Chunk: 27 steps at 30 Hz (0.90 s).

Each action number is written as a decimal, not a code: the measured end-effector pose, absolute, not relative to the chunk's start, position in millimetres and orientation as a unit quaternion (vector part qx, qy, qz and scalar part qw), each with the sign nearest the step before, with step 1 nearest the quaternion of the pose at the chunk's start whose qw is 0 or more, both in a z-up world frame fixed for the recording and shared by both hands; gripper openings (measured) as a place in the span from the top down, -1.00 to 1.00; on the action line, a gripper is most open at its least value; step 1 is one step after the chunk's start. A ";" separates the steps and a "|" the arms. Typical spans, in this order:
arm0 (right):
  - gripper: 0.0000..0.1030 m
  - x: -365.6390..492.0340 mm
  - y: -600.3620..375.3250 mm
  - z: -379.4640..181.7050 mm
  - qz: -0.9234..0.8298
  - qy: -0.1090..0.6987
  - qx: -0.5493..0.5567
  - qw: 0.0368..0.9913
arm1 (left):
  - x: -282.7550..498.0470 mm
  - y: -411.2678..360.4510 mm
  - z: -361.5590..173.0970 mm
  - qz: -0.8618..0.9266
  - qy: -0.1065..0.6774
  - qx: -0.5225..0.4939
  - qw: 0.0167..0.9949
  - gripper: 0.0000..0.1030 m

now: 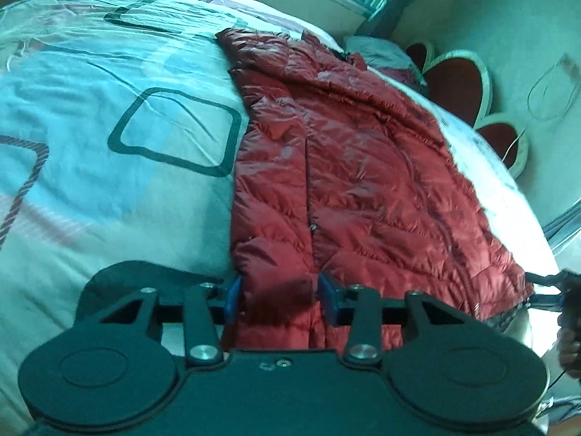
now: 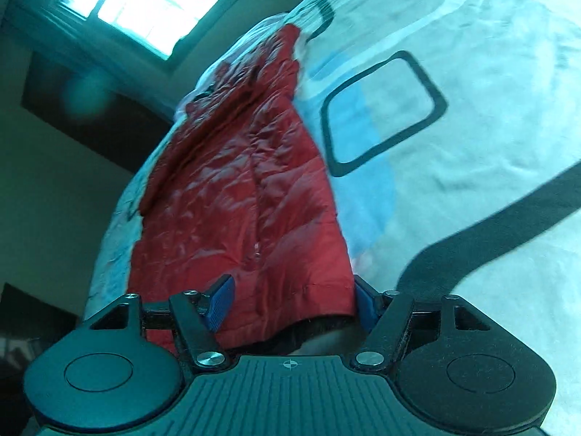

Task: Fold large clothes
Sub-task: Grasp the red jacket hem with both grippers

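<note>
Hem of the red jacket (image 1: 326,167) sits between both grippers' spread jaws, hiding any contact; motion blur smears the bed (image 1: 109,200).

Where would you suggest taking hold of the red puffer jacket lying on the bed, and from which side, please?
I would grip the red puffer jacket along its near hem, one gripper at each corner, coming in low from the foot edge of the bed cover. It lies flat and lengthwise, and that hem edge lifts slightly. The left gripper and right gripper already straddle it there.
</note>
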State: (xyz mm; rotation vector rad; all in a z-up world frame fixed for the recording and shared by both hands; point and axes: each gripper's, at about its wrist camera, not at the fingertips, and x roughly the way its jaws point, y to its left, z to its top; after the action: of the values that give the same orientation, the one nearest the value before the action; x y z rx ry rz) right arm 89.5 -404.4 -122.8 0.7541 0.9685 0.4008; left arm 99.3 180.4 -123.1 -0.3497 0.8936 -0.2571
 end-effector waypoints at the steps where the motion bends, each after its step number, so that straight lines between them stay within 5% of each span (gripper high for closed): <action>1: 0.02 92.5 -404.4 -124.9 0.192 0.453 0.357 0.794 | 101.0 181.3 -124.8 -0.126 0.429 -0.178 0.877 0.21; 5: 0.16 99.4 -404.4 -136.7 0.200 0.454 0.381 0.780 | 105.3 189.1 -135.5 -0.147 0.428 -0.236 0.860 0.21; 6: 0.60 100.0 -403.7 -139.5 0.206 0.458 0.386 0.774 | 105.3 192.0 -137.5 -0.151 0.425 -0.254 0.855 0.44; 7: 0.80 99.2 -401.9 -139.8 0.208 0.460 0.382 0.774 | 104.9 193.3 -138.7 -0.155 0.423 -0.264 0.853 0.76; 9: 0.87 94.7 -399.8 -132.9 0.220 0.444 0.377 0.782 | 98.4 194.1 -134.2 -0.160 0.397 -0.281 0.859 0.81; 19: 0.88 83.6 -405.7 -124.7 0.214 0.424 0.369 0.799 | 94.3 185.1 -126.2 -0.119 0.388 -0.256 0.877 0.83; 27: 0.88 114.3 -418.4 -46.5 0.240 0.325 0.366 0.838 | 105.3 192.5 -55.3 -0.139 0.268 -0.306 0.903 0.83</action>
State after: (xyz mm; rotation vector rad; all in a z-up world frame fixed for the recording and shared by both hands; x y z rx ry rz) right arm 114.3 -418.4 -46.5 0.7747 0.6882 0.5085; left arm 105.3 192.5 -55.3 -0.6320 0.5537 -0.2875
